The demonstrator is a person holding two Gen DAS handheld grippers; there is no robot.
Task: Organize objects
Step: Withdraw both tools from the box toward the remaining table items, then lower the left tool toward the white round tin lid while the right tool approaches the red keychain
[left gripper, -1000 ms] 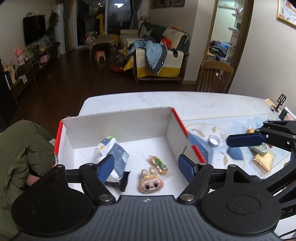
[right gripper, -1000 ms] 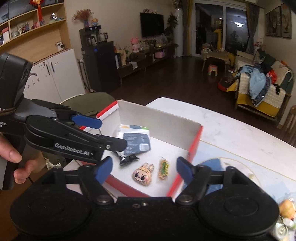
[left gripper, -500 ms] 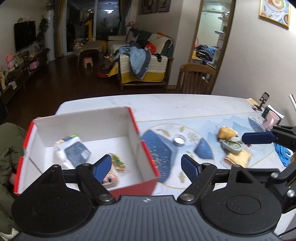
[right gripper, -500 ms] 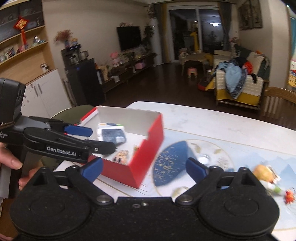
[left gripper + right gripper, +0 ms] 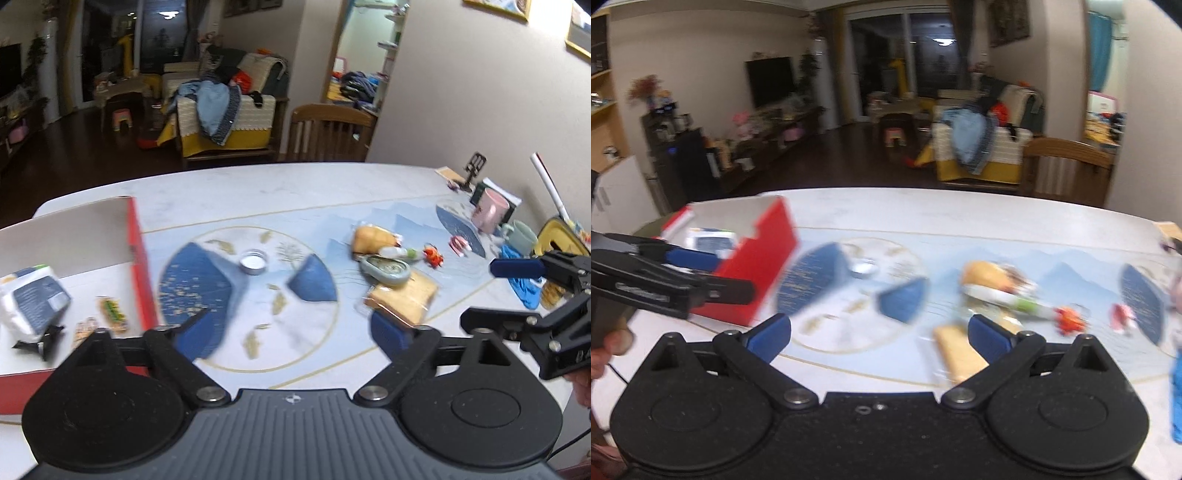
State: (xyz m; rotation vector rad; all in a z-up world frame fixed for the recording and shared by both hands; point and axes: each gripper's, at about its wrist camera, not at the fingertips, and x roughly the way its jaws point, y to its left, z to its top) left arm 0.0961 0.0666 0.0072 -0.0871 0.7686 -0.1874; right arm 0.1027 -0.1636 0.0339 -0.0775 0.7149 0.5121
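Left hand-held gripper (image 5: pixel 291 330): we record its blue pads spread wide, nothing between them, above the round fan-pattern print on the worktop (image 5: pixel 258 192).

Right hand-held gripper (image 5: pixel 879 332): likewise spread wide and empty; in the left view it shows at the far right edge.

Red cardboard box (image 5: pixel 138 258): to the left of the left hand-held gripper, open-topped, white inside. We list in it a white and grey packet (image 5: pixel 31 299), a black clip (image 5: pixel 37 343) just beside that packet, a small doll-face charm (image 5: pixel 83 328), partly hidden by the gripper body, and a yellow-green sweet wrapper (image 5: pixel 110 310).

Tealight tin (image 5: pixel 253 262): ahead of the left hand-held gripper, on the round print.

Ahead and to the right of the left hand-held gripper, close together: wrapped sandwich bread (image 5: pixel 402 297), a pale green oval case (image 5: pixel 386 267) touching its far edge, a yellow plush toy (image 5: pixel 373 238) beyond, a small white and green tube (image 5: pixel 399 253).

Further right: small red crab figure (image 5: pixel 434 256), pink-and-white clip (image 5: pixel 458 245), pink mug (image 5: pixel 489 212), pale green mug (image 5: pixel 521 236), blue cloth (image 5: pixel 522 288).

The right view is blurred; we see the same group ahead of the right hand-held gripper.
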